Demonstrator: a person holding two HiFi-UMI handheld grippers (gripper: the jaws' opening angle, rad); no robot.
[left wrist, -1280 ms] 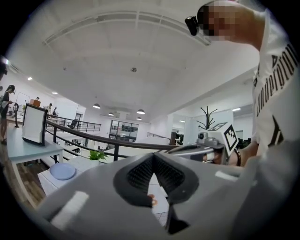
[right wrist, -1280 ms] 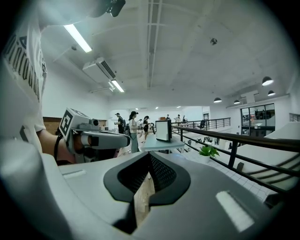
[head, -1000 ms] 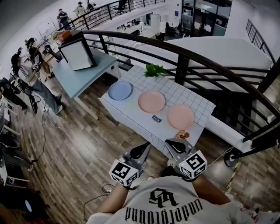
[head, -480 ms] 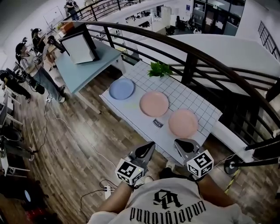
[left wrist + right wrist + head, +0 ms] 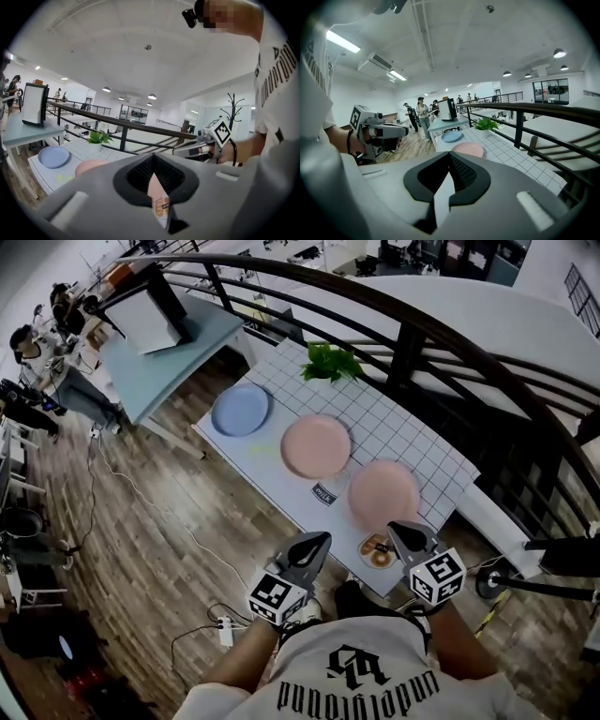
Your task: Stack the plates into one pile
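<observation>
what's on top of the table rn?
On the table: blue plate, left pink plate, right pink plate, all apart; plant, small dark card, round brown item at the near edge. Anything under the plates is covered.

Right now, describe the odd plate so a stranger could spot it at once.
A white table stands along the black railing, with three plates in a row on it. The blue plate lies at the row's left end in the head view. It is the only blue one; the others are pink plates.
</observation>
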